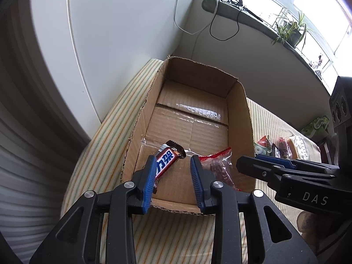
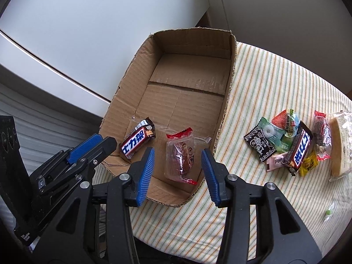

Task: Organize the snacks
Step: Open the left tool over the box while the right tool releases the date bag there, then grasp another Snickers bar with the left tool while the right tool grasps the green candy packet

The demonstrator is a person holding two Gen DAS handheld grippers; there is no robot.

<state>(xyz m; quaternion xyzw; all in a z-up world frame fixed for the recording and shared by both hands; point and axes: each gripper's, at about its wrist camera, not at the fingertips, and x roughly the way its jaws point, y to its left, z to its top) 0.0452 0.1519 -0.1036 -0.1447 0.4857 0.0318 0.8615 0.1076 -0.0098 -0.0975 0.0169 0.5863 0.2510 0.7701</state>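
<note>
An open cardboard box (image 1: 239, 123) (image 2: 129, 70) stands on a striped cloth. Inside it lie a Snickers bar (image 1: 166, 162) (image 2: 137, 140) and a clear red-ended packet of dark snack (image 1: 220, 165) (image 2: 180, 156). My left gripper (image 1: 173, 179) is open and empty above the box's near end, the bar just beyond its left finger. My right gripper (image 2: 177, 171) is open and empty above the red packet. A pile of snacks lies on the cloth right of the box: a second Snickers bar (image 2: 300, 147), a black wrapper (image 2: 259, 146), green packets (image 2: 279, 129) and a wrapped cake slice (image 2: 340, 145).
The striped cloth (image 2: 275, 77) covers a round table beside a white wall panel (image 2: 88, 33). A windowsill with plants (image 1: 290, 30) and cables lies beyond. A small green bit (image 2: 328, 212) lies near the table's right edge. The other gripper shows in each view (image 1: 286, 173) (image 2: 72, 160).
</note>
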